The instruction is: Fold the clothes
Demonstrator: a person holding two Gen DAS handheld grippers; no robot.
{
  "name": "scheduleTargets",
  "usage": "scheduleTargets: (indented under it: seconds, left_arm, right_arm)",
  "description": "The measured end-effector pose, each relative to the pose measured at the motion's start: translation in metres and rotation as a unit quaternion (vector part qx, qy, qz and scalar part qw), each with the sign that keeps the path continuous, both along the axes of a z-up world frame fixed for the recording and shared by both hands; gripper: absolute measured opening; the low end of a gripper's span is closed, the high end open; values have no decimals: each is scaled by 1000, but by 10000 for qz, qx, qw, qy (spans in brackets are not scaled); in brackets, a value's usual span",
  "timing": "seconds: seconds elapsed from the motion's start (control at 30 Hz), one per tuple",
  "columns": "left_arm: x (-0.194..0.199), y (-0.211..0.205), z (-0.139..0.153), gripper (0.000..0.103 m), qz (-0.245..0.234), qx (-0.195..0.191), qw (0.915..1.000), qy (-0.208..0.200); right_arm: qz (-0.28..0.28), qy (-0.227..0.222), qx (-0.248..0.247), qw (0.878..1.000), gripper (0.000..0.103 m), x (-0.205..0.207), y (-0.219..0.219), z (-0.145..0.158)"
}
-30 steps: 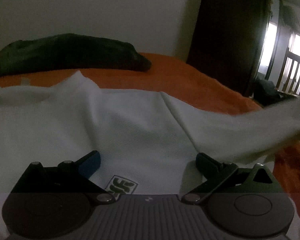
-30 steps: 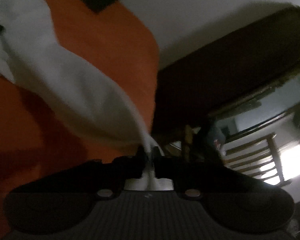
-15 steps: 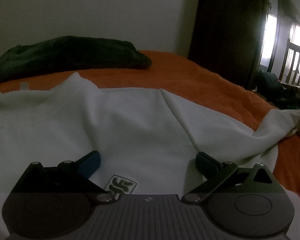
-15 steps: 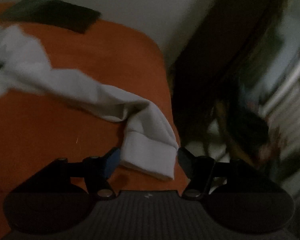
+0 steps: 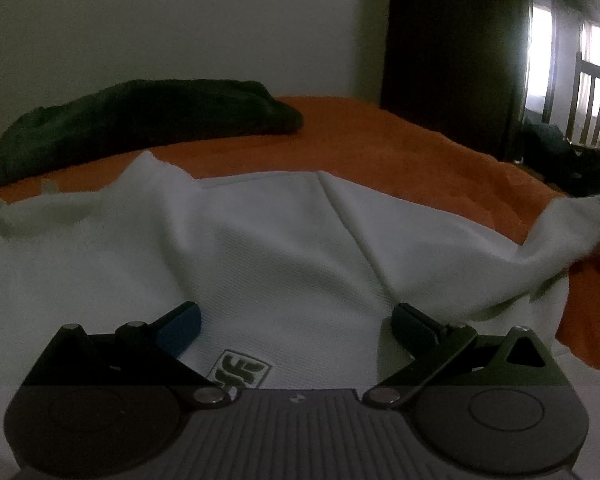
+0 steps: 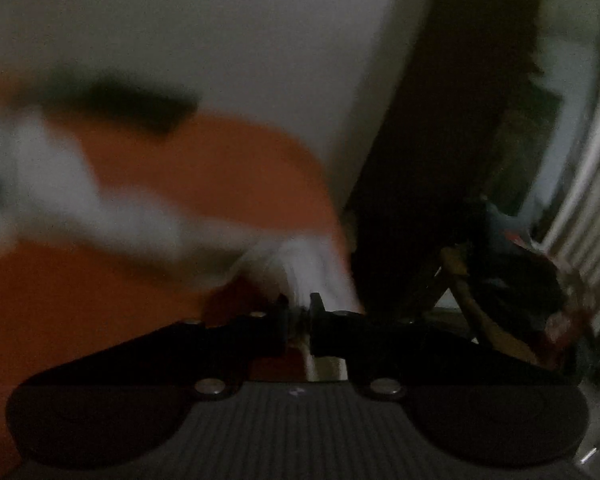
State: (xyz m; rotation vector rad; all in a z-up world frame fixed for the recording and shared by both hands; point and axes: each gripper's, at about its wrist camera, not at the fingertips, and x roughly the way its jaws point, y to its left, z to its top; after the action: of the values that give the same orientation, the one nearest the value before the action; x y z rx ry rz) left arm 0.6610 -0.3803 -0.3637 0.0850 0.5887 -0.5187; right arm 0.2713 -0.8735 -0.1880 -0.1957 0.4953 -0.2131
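Half a second before, the right gripper (image 6: 299, 311) had stood wide around the cuff of the white knit sweater's sleeve (image 6: 300, 258); its jaws had just been closing and now pinched that cuff at the bed's edge. Over the sweater's chest (image 5: 260, 256), spread on the orange bedspread (image 5: 380, 140), the left gripper (image 5: 296, 326) hovered wide apart, holding nothing.

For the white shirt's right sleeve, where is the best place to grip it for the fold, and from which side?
Probably at the cuff end of the sleeve, coming from the outer edge of the orange bed. The sleeve stretches away from the shirt body, so its free end leads the fold. The right gripper is already shut on white cloth there, its jaws having just closed; the left gripper hangs open above the chest.
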Motion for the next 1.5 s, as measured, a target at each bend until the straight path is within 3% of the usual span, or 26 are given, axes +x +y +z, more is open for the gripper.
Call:
scheduleTargets:
  seconds: [0.1,0.2,0.23,0.33,0.37,0.47,0.53,0.6,0.67,0.7,0.73,0.77,0.83,0.9,0.97,1.0,1.03,1.07,1.13,1.23,1.3,1.33,1.37,1.4,1.47,1.5]
  left_arm:
    - [3,2,3,103,-24,-105,9999,36]
    - [12,15,24,103,-23,-775,9968,215]
    - [19,19,33,103,72,-1012,9945,276]
    - [57,7,42,103,392,-653,9921,993]
    - [68,1,39,103,378,-464,9911,1189]
    - [69,-9,35,103,399,-301,9956,790]
    - [66,-16,32,103,453,-161,9968,645]
    - [64,-20,31,103,462,-69,9975,527]
    - [65,-22,31,103,462,-55,9977,483]
    - [67,-22,30,103,447,-56,9979,461]
    - [68,-23,30,103,432,-57,9981,440]
    - [70,-23,29,103,417,-58,9982,420]
    - [71,-23,27,103,417,-29,9982,438]
    - [74,-29,23,103,386,90,9984,392]
    - [76,-31,24,103,389,172,9984,379]
    - [76,-32,25,103,397,192,9983,383]
    - [78,-32,26,103,401,199,9982,389]
    - [77,-31,26,103,399,208,9982,389]
    - [75,-29,27,103,395,221,9983,375]
    - [77,-31,24,103,408,219,9984,334]
    - [76,-32,22,103,419,223,9985,288]
    - [75,-32,21,103,423,230,9985,254]
    - [75,-32,20,103,428,236,9985,239]
    - [75,-33,20,103,433,242,9985,224]
    - [75,-32,19,103,437,234,9986,205]
    - [75,-31,18,103,436,221,9986,199]
  right_arm:
    - [-314,-443,279,9981,9,-17,-39,78]
    - [-684,-184,734,9948,9,-10,-88,118]
    - [-765,75,878,9932,9,-3,-99,116]
    - [-884,1218,1732,9733,9,31,-131,77]
    - [-744,1305,1755,9729,9,33,-131,61]
    - [76,1204,794,9895,9,11,-110,16]
    - [403,1007,431,9932,9,-22,-92,-3]
    - [526,805,84,9953,9,-62,-77,-10]
    - [591,585,-710,9940,8,-99,-65,-10]
    - [696,481,-1319,9876,8,-118,-53,-13]
    - [986,460,-2069,9723,8,-137,-35,-20]
    - [1439,528,-2697,9507,8,-154,-21,-27]
    - [2345,714,-3717,8954,7,-188,6,-42]
    - [3210,1142,-3916,8547,7,-215,26,-59]
    - [3515,1692,-3727,8420,7,-223,31,-81]
    - [3465,1989,-3608,8427,15,-224,31,-92]
    - [3359,2234,-3532,8441,29,-222,30,-102]
    - [3128,2305,-3521,8515,33,-220,27,-107]
    - [2613,2289,-3063,8863,57,-218,19,-95]
    - [1892,2154,-1685,9431,51,-215,-7,-53]
    - [1183,1879,-366,9743,48,-203,-33,-26]
    - [866,1689,556,9802,48,-191,-49,-13]
    - [569,1512,1422,9766,48,-177,-64,-4]
    - [348,1402,1972,9697,43,-164,-74,-3]
    - [72,1353,2310,9635,42,-141,-77,-10]
    - [62,1451,2240,9637,41,-129,-76,-17]
